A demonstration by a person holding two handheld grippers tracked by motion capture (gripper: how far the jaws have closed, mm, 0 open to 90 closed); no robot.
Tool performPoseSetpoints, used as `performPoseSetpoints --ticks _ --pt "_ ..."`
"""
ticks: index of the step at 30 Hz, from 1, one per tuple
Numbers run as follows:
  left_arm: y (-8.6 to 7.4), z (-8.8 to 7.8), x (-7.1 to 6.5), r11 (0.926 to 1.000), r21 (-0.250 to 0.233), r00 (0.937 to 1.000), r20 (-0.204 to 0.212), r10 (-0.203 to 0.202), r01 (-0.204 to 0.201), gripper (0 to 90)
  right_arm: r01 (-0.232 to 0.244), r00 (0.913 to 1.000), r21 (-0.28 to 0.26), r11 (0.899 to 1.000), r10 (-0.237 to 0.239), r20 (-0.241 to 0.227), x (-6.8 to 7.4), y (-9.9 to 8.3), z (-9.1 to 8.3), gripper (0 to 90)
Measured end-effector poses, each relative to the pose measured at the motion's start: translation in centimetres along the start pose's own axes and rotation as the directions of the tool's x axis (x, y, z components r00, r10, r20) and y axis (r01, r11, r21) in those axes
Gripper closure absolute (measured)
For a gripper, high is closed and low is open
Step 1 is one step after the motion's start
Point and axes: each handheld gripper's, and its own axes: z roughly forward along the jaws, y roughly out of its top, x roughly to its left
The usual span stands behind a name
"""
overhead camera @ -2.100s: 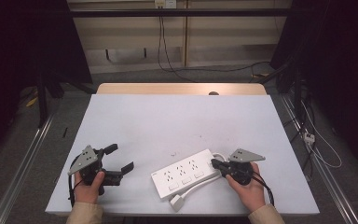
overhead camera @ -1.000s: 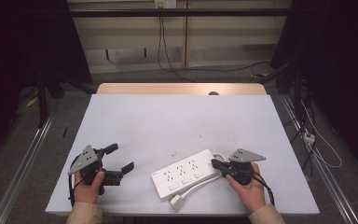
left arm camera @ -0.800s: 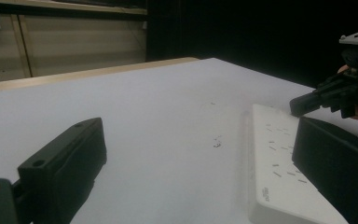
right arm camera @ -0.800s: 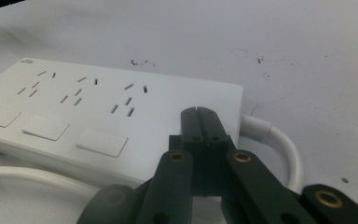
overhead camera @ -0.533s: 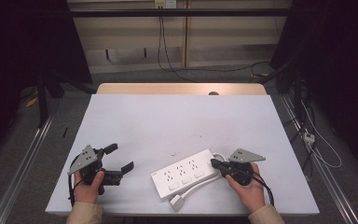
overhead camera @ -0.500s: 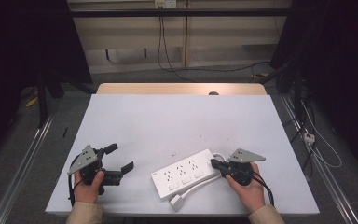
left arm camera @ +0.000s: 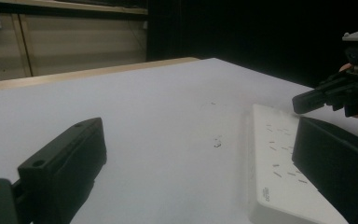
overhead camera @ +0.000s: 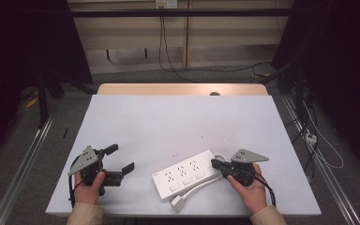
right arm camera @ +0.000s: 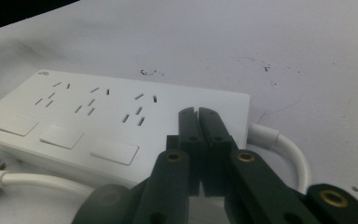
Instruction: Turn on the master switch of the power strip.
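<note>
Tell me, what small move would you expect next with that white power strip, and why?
Probably the right hand-held gripper should open a little. Its jaws are pressed shut, tips over the cable end of the white plastic power strip, gripping nothing. The left hand-held gripper is wide open, off to the strip's left on the white table, so neither holds the strip yet.

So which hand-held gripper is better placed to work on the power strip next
Right, most likely. The right hand-held gripper sits with its shut jaws over the cord end of the power strip. The left hand-held gripper is open, apart from the strip on the table.
</note>
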Motion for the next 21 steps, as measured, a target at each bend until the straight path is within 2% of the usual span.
performPoseSetpoints --ticks 13,16,21 --pt "0.0 0.0 0.0 1.0 0.0 1.0 0.0 0.0 0.0 2.6 -0.011 0.9999 -0.012 1.0 0.011 -0.006 0.05 0.3 -0.2 77.5" --pt "0.0 0.01 0.0 1.0 0.001 1.0 0.001 0.001 -0.001 2.6 -0.01 0.9999 -0.014 1.0 0.01 -0.009 0.02 0.37 -0.25 73.3" --pt "-0.04 -0.04 0.03 1.0 0.002 1.0 0.0 0.001 -0.001 2.6 -0.02 0.9997 -0.015 1.0 0.019 -0.016 -0.05 0.41 -0.26 61.4"
